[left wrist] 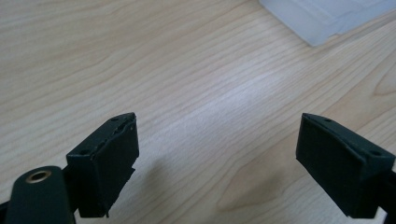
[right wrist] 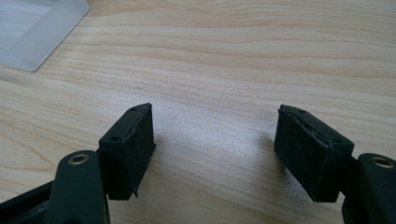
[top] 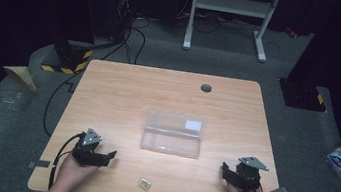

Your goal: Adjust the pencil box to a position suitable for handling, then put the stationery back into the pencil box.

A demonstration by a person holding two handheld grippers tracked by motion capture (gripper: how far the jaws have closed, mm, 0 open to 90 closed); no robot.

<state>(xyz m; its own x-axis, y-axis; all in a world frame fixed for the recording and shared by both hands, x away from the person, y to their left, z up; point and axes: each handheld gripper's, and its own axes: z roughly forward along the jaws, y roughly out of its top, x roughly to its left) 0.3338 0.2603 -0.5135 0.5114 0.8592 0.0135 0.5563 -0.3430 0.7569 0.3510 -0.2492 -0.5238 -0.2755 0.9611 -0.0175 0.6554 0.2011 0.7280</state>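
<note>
A clear plastic box (top: 173, 133) with a white label lies shut in the middle of the wooden table (top: 123, 94). A small yellowish object (top: 145, 184) rests near the front edge. My left gripper (top: 110, 157) sits at the front left, a little left of that object; in the left gripper view (left wrist: 217, 154) its jaws stand wide apart over bare wood, with a corner of the box (left wrist: 327, 16) at the top right. My right gripper (top: 224, 170) rests at the front right, and in the right gripper view (right wrist: 215, 149) it is open and holds nothing, the box corner (right wrist: 37, 28) at upper left.
A round grommet hole (top: 206, 88) sits near the table's far edge. Strips of grey tape (top: 39, 164) mark the front corners. Beyond the table are a white metal stand (top: 230, 13), cables and a yellow-black striped base (top: 70, 59) on grey carpet.
</note>
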